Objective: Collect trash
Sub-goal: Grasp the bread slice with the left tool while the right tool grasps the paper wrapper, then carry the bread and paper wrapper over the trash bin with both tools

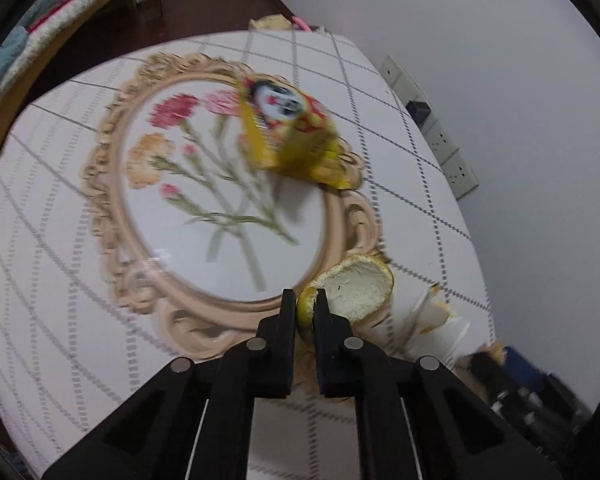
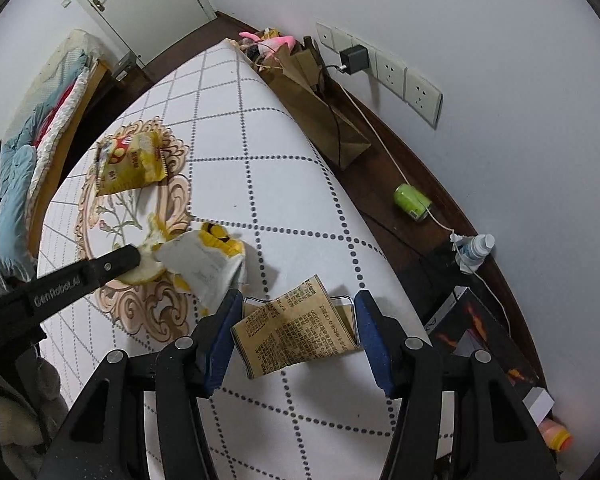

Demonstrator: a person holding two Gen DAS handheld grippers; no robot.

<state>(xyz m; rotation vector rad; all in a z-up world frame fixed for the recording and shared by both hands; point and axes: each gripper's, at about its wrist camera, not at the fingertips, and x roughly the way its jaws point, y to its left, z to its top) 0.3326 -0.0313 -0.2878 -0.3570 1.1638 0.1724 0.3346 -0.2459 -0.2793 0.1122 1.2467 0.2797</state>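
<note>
While left jaws pinch orange peel (image 1: pixel 356 290), right jaws gape around paper (image 2: pixel 296 330)

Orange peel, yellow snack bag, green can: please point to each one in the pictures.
orange peel (image 1: pixel 356 290), left wrist view, on its pale inner side.
yellow snack bag (image 2: pixel 134 162), right wrist view, on its printed front.
green can (image 2: pixel 412 201), right wrist view, on its side wall.

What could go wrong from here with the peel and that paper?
The left gripper pinches only the rim of the orange peel, so it might slip out. The right gripper is open around the folded paper, which lies flat on the tablecloth; closing could crumple it or snag the cloth.
</note>
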